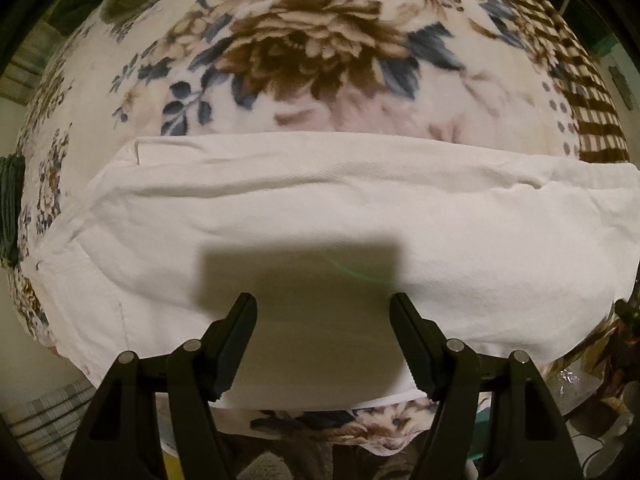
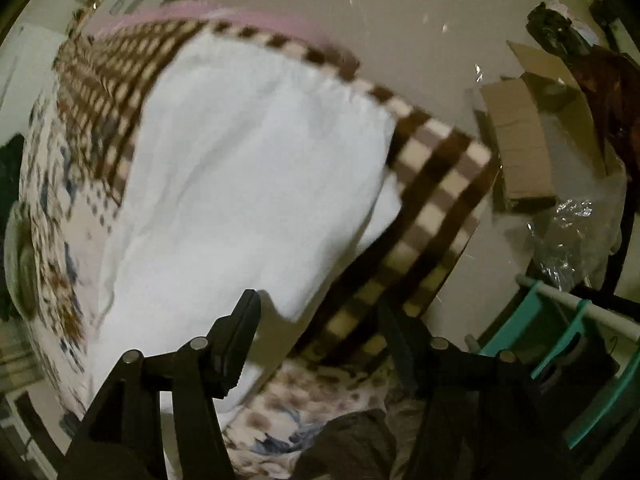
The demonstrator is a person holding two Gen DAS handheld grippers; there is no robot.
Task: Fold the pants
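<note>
the white pants [image 1: 320,216] lie flat on a floral blanket [image 1: 312,48], already doubled into a long band. in the left wrist view the long axis of this band runs from left to right, across the line of the fingers, and the near long edge passes just under the fingertips. the left gripper [image 1: 324,308] hovers above the near middle part of the band with its jaws wide apart; nothing is between them, and its shadow falls on the cloth just ahead.

in the right wrist view the pants [image 2: 248,184] stretch away toward the far left, and their right end lies on the brown checked border [image 2: 432,184] of the blanket, near the edge of the bed. the right gripper [image 2: 320,312] is also wide open and holds nothing. its left finger [image 2: 240,332] stands over the white cloth, and the other one over the checked border, so it looks at the end of the band. this view is blurred, so i cannot tell if a finger touches the fabric.

i judge that the next fold must bring one short end over the other along the long axis. the right gripper is nearer to the right end; the left one is at the middle, so it must travel left to take the other end or stay to press the fold line.
</note>
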